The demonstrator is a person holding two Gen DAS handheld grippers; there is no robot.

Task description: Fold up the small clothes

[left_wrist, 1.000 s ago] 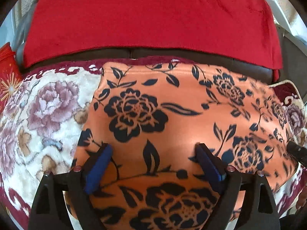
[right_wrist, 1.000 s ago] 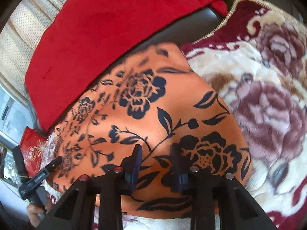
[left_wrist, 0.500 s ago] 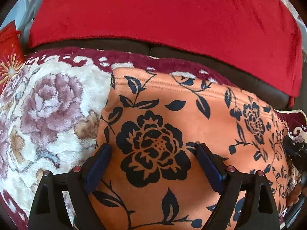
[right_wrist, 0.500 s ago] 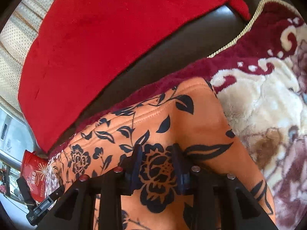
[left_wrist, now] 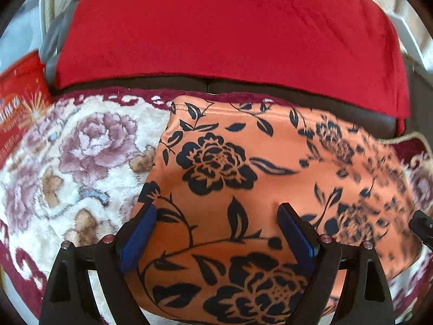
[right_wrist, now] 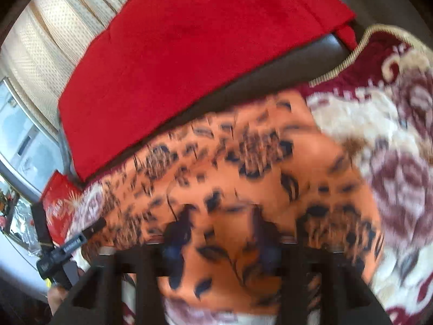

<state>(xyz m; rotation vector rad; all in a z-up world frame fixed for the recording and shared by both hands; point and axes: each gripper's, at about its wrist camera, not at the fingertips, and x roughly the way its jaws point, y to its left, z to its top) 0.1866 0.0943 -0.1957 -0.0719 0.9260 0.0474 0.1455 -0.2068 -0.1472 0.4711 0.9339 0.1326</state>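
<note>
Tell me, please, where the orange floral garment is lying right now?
In both wrist views the orange floral garment lies on the plush floral blanket, just before the red cloth.

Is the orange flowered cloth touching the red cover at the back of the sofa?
Apart. In the left wrist view a strip of dark sofa and maroon blanket border separates the orange cloth from the red cover.

Hardly any writing can be made out here. The red packet (left_wrist: 19, 92) at the far left carries pale lettering beside a gold starburst, too blurred to read. The left tool (right_wrist: 65, 249), seen from the right wrist, has a small white label on its black body, also unreadable.
</note>
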